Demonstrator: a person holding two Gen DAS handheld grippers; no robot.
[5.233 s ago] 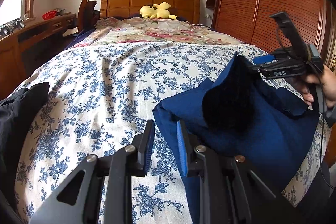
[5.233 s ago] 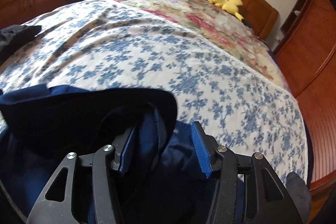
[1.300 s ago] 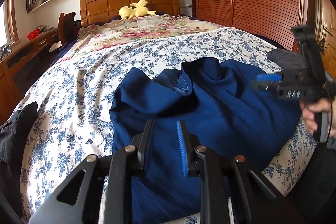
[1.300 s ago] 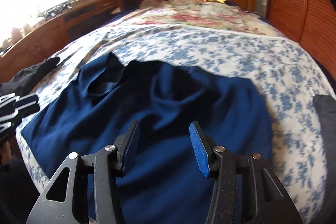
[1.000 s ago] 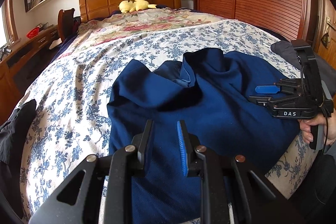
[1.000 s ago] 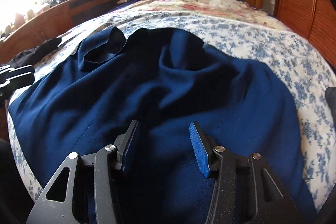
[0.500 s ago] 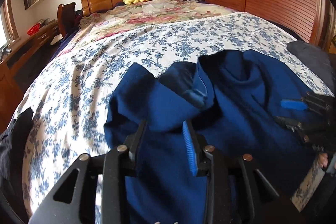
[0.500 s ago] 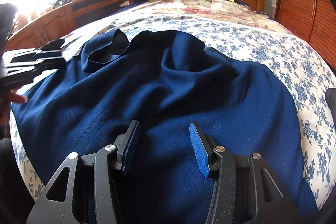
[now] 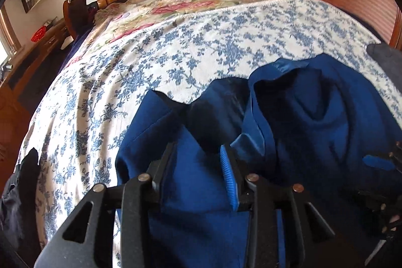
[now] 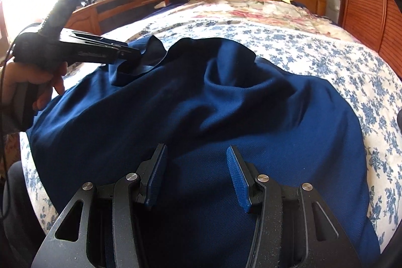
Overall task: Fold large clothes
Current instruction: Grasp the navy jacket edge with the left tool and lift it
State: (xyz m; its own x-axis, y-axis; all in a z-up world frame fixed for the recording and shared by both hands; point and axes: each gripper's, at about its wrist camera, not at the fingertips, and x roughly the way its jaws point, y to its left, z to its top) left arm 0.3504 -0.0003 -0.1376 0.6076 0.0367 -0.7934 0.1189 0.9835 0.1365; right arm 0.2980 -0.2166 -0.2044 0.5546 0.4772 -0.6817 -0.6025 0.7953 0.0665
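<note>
The blue garment (image 10: 226, 104) lies rumpled at the bed's (image 9: 176, 47) near edge. The left gripper (image 9: 198, 165) – jaws just opened, empty (right gripper (image 10: 196, 167) also apart) – should take the raised flap's edge squarely.

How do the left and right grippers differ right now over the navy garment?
The left gripper has reached the crumpled collar end of the navy garment; the right gripper hovers over its smoother part. The left's jaws are narrower, having just opened; the right's stand wider. Neither pinches cloth.
</note>
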